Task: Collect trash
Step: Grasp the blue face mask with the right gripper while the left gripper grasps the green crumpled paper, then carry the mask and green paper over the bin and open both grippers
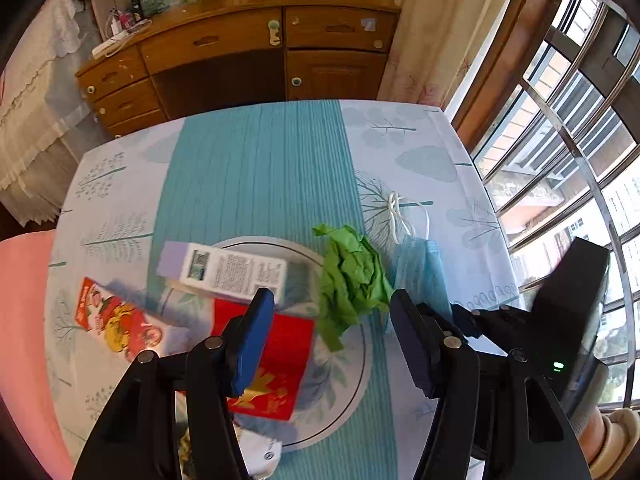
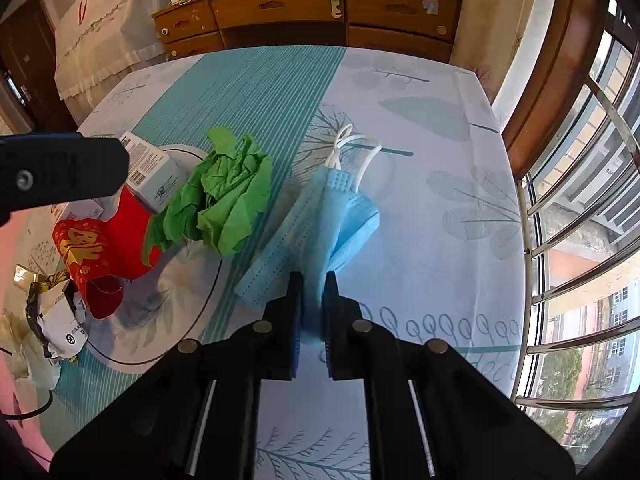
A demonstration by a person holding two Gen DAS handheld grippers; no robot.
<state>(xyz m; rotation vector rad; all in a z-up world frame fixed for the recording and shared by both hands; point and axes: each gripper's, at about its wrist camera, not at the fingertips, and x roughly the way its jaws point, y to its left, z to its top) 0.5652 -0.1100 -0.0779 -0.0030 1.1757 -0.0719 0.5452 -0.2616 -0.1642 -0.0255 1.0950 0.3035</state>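
A blue face mask (image 2: 320, 220) with white ear loops lies on the tablecloth; my right gripper (image 2: 313, 280) is shut on its near edge. The mask also shows in the left wrist view (image 1: 420, 272). Crumpled green paper (image 2: 224, 200) (image 1: 352, 276) rests on the rim of a white plate (image 2: 168, 296) (image 1: 344, 384). On the plate lie a red envelope (image 2: 100, 248) (image 1: 272, 364) and a white and purple box (image 1: 224, 270) (image 2: 154, 170). My left gripper (image 1: 332, 304) is open above the plate, just left of the mask.
A fruit-print packet (image 1: 116, 320) lies left of the plate. Crumpled wrappers (image 2: 56, 316) sit at the plate's near left. A wooden dresser (image 1: 240, 52) stands beyond the table's far edge. Barred windows (image 2: 580, 220) are on the right. A pink surface (image 1: 24, 320) lies at left.
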